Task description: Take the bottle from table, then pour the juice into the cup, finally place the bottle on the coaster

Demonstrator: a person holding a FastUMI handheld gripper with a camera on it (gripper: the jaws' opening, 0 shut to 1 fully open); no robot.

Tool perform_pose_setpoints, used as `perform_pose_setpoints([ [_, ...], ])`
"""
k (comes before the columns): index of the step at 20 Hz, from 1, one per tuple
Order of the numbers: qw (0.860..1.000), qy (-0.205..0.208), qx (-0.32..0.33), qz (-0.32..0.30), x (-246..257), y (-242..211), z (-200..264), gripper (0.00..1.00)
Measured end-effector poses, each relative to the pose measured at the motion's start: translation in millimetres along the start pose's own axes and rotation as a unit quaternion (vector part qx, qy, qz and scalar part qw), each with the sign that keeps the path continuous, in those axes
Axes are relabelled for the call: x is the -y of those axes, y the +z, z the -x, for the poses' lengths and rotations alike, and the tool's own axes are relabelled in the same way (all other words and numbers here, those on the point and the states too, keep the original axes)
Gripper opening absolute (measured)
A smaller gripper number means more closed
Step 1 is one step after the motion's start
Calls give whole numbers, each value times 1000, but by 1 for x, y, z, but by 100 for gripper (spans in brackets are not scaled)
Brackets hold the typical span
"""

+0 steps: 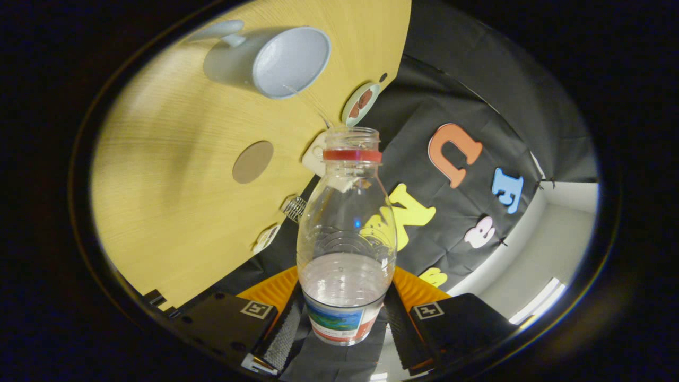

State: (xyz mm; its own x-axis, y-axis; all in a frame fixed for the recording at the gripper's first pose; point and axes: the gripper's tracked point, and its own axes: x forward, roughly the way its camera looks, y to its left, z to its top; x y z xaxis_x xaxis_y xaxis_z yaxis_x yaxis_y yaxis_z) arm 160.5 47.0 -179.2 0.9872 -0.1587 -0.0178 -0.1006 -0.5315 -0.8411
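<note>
1. The jaws clamp the clear bottle (346, 233) near its labelled base, one finger (278, 331) pressing on each side.
2. Beyond the jaws to the left lies the wooden worktop (175, 212), tilted in the view, with a round brown coaster (253, 162) on it.
3. Farther off, a white cup (276, 61) sits on the worktop, its mouth facing the jaws.
4. The bottle is uncapped with a red neck ring (352, 155) and rises straight ahead from the jaws; a little clear liquid sits at its base.
</note>
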Motion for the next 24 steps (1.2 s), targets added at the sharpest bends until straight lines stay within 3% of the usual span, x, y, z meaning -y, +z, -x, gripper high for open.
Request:
perform_pose_setpoints([
  [16, 999, -40, 25, 19, 18, 22, 2, 81],
  [21, 999, -38, 32, -9, 15, 24, 6, 81],
  [24, 997, -33, 33, -58, 9, 22, 6, 81],
])
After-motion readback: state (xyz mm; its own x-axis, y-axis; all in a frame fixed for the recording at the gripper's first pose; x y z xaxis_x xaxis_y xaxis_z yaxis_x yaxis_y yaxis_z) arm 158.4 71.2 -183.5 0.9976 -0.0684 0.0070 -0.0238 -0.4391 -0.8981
